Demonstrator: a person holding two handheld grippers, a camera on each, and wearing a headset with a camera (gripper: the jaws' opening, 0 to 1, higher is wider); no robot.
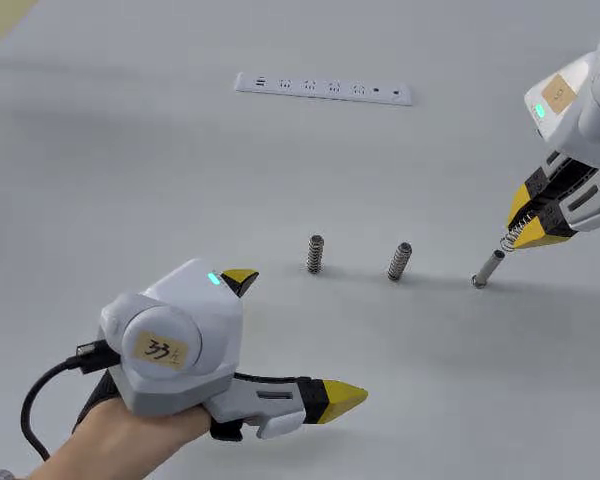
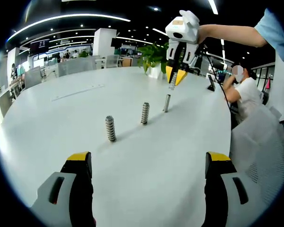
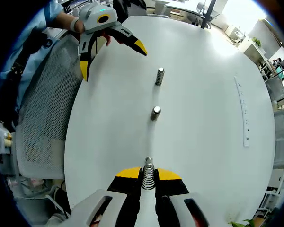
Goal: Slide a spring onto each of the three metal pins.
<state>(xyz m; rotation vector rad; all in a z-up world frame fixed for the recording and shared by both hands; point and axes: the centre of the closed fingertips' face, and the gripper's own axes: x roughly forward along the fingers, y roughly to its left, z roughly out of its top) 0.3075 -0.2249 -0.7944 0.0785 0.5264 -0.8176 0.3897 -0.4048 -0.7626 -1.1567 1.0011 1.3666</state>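
Right gripper (image 1: 527, 223) pinches a spring (image 1: 507, 240) just above the bare pin (image 1: 488, 268), tilted on the table (image 1: 160, 190); middle pin (image 1: 400, 261) and end pin (image 1: 315, 254) already carry springs; left gripper (image 1: 292, 335) hangs wide open, empty, near them

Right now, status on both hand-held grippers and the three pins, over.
Left hand-held gripper open, idle. Right hand-held gripper shut on spring, just above bare pin. Middle pin and left pin already sprung. Nothing in between.
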